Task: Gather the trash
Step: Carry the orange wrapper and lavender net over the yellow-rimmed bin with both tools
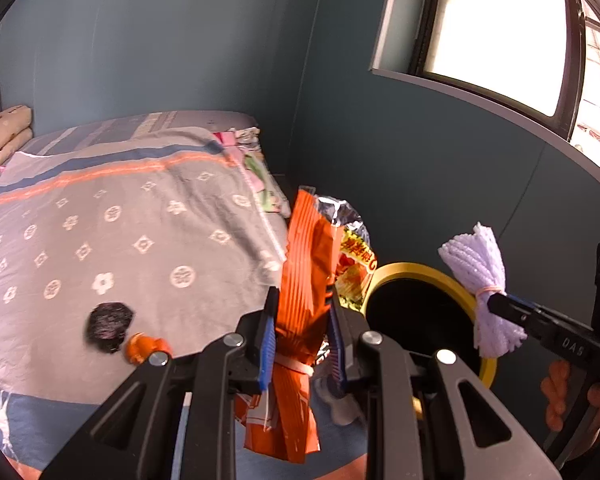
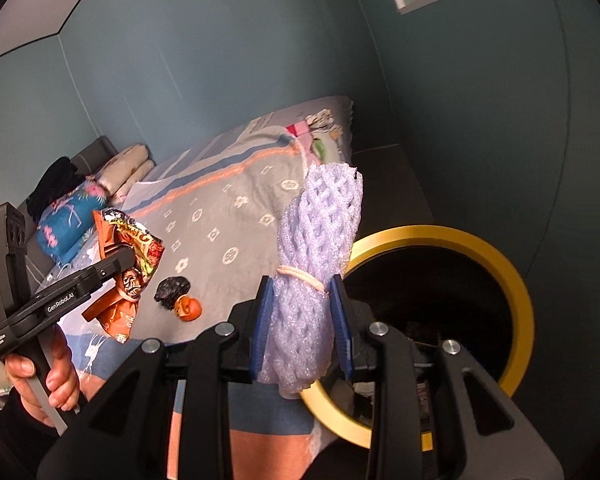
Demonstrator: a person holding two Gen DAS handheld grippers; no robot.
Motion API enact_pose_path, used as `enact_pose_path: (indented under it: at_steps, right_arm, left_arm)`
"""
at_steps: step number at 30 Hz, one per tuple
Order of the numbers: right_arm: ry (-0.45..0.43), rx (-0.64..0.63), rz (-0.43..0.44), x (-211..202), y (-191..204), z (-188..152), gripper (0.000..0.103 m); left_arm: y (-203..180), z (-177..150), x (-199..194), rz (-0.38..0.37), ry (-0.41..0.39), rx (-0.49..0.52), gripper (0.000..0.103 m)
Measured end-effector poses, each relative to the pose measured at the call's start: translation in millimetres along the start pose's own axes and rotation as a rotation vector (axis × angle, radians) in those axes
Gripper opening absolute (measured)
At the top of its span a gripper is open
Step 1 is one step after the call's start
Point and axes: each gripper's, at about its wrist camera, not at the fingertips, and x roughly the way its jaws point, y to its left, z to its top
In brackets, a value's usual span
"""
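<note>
My left gripper [image 1: 302, 316] is shut on an orange snack wrapper bundle [image 1: 300, 280] tied with a rubber band, held beside the bed's edge; it also shows in the right wrist view [image 2: 126, 276]. My right gripper [image 2: 304, 312] is shut on a roll of white foam netting [image 2: 316, 256], held just left of the bin's rim; the roll shows in the left wrist view [image 1: 480, 280]. The yellow-rimmed trash bin [image 2: 516, 276] with a black inside stands beside the bed [image 1: 464, 284]. A black crumpled scrap [image 2: 171, 292] and an orange peel [image 2: 189, 308] lie on the bedspread.
The bed with a grey patterned bedspread [image 1: 120, 220] fills the left. Pillows [image 1: 4, 136] lie at its head, folded clothes [image 1: 248, 140] at the far corner. Teal walls and a window [image 1: 500, 32] stand behind the bin.
</note>
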Motion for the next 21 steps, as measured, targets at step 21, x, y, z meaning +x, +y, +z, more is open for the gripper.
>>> enact_pose_path:
  at_steps: [21]
  right_arm:
    - [0.03, 0.112, -0.06, 26, -68, 2, 0.028]
  left_arm:
    - [-61, -1, 88, -0.092, 0.094, 0.001, 0.021]
